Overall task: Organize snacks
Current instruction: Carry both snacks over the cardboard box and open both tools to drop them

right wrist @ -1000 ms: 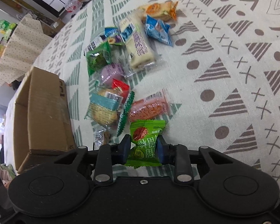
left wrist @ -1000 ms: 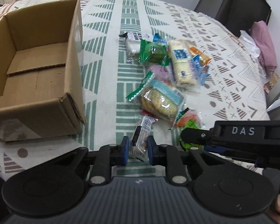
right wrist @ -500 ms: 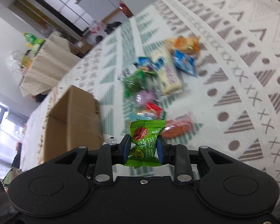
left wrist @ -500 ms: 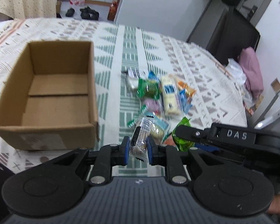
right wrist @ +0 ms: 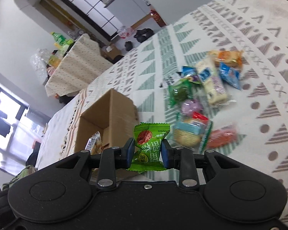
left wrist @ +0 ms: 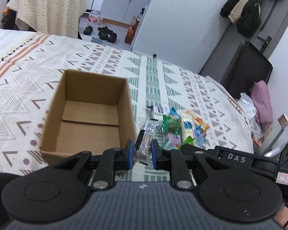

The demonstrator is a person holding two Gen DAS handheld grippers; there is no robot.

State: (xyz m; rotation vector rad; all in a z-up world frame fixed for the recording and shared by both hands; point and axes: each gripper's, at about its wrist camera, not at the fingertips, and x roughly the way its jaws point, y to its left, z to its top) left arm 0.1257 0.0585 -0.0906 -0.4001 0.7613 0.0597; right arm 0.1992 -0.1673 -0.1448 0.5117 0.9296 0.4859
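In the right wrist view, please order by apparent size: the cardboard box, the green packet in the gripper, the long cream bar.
1. cardboard box
2. green packet, held close to the camera, so its rank is unsure
3. long cream bar

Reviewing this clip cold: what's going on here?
A person is sorting snacks with a gripper in each hand. The left gripper is shut on a clear-wrapped biscuit bar; the right gripper is shut on a green packet. Both are held above the patterned cloth, near an open cardboard box with nothing in it yet. The other snacks lie piled beside the box.
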